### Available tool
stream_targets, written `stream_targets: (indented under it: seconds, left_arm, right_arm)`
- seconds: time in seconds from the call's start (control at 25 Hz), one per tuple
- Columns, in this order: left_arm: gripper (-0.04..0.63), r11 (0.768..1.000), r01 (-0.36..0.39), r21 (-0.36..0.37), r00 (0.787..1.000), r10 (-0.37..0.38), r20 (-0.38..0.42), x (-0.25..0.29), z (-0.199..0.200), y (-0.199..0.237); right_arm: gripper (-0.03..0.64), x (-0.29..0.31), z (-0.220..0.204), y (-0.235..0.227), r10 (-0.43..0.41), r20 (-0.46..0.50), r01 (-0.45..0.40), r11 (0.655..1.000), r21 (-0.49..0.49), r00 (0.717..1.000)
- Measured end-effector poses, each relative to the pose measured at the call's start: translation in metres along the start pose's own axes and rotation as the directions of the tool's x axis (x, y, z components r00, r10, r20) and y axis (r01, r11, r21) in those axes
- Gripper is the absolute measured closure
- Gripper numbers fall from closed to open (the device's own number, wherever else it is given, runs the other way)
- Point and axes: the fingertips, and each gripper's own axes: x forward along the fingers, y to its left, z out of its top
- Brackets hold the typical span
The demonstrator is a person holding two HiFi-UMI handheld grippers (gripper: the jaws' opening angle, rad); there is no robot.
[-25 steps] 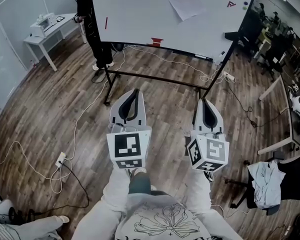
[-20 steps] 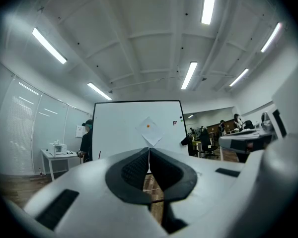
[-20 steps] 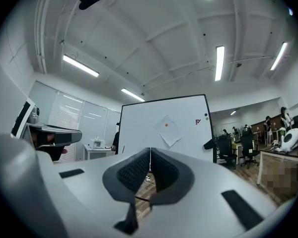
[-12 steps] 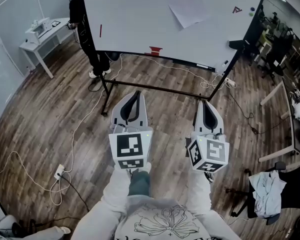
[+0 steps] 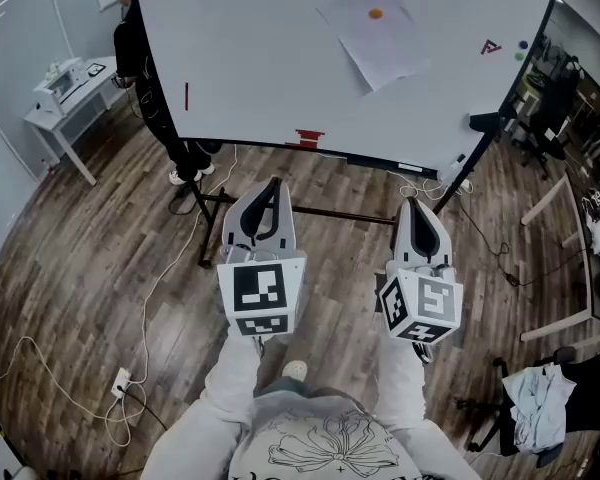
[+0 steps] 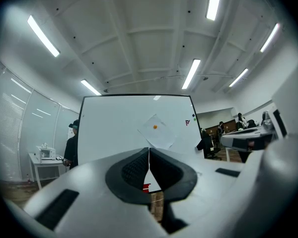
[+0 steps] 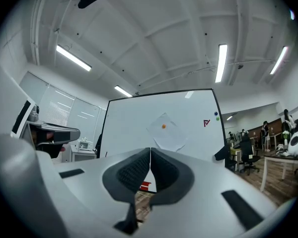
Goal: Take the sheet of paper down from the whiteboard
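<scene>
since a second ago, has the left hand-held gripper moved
Yes. The left hand-held gripper has moved forward, toward the whiteboard: its tip now lines up with the stand bar.

Overhead plus two level views, common whiteboard [image 5: 260,58]

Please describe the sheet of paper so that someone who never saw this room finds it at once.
Look at the large whiteboard. In its upper right part hangs the sheet of paper, tilted. It alone is pinned under an orange magnet; everything else there is far smaller.
</scene>
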Motion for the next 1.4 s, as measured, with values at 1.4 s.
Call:
stream_targets:
  seconds: [1.4]
  left_arm:
    - [0.589,0.991,-0.125,0.055,0.991,0.123,0.045,0.407,0.006,0.041]
  right_arm:
    - [0.612,0.409,-0.004,-0.124,0.181,0.064,-0.172,0.977,-0.126,0.981]
